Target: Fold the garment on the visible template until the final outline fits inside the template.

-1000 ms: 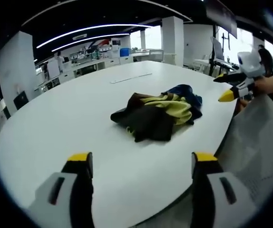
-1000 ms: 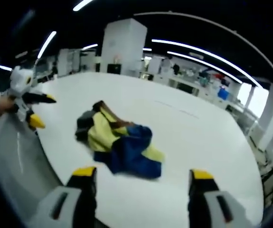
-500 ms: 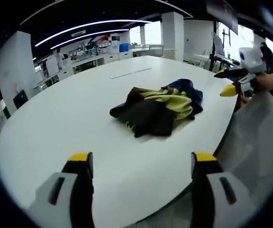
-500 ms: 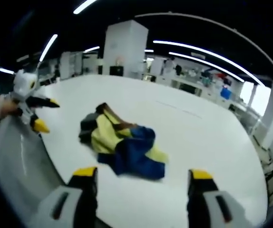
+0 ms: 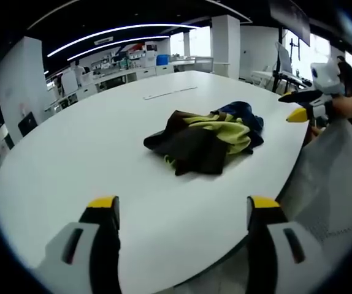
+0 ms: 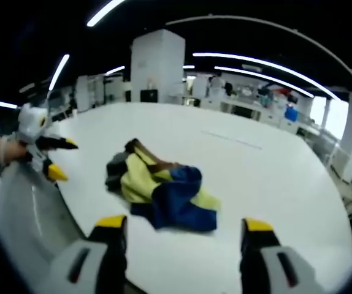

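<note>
In the left gripper view, the left gripper hangs above the near edge of the white table, its two yellow-tipped jaws spread wide apart and holding nothing. The crumpled garment, brown, yellow-green and blue, lies in a heap on the table ahead of the jaws, well apart from them and a little toward the right jaw's side. Farther right, the right gripper comes in past the table's edge, held in a person's hand; its yellow-tipped jaws stand apart, pointing toward the garment but not touching it.

In the right gripper view, the left gripper shows off to the left of the fingers, held by a hand, with its jaws parted over the table's edge. The garment lies just ahead of the gap between the right gripper's own jaws, nearer the left one, untouched. Those jaws are released and wide, empty. A faint thin line marks the table beyond the garment.
</note>
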`<state>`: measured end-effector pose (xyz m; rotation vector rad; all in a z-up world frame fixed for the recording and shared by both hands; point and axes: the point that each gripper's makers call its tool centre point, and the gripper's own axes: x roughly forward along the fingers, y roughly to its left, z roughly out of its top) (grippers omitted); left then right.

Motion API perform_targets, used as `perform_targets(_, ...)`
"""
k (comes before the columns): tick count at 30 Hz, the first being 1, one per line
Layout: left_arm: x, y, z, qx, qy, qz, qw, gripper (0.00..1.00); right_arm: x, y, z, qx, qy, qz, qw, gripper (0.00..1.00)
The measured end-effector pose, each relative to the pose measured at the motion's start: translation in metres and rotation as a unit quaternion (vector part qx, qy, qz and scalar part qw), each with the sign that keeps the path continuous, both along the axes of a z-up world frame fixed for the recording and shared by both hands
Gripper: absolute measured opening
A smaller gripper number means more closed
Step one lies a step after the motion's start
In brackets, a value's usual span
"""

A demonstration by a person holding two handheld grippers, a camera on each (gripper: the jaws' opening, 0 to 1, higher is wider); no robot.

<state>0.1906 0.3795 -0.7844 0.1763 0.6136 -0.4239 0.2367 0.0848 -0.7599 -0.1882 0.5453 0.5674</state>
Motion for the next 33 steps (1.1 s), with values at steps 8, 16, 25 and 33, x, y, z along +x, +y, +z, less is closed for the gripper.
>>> perform_targets(8,0.006,-0.009,0.007,-0.003,0.003,-0.025,0.9997,0.86,0.0,-0.005,0.001,-0.002,0.009,0.011,0.9999,0.77)
perform_targets(16,0.035,-0.001,0.027,0.003,-0.021,-0.041,0.9989,0.83,0.02,-0.01,0.012,0.02,0.032,0.029,0.9989,0.75)
perform_targets(25,0.074,-0.001,0.043,0.003,-0.038,-0.071,0.9967,0.69,0.061,0.001,0.027,0.087,0.082,0.037,0.9921,0.62)
perform_targets(33,0.103,-0.006,0.034,0.013,-0.029,-0.104,0.9941,0.52,0.098,0.024,0.029,0.114,0.127,0.06,0.9835,0.36)
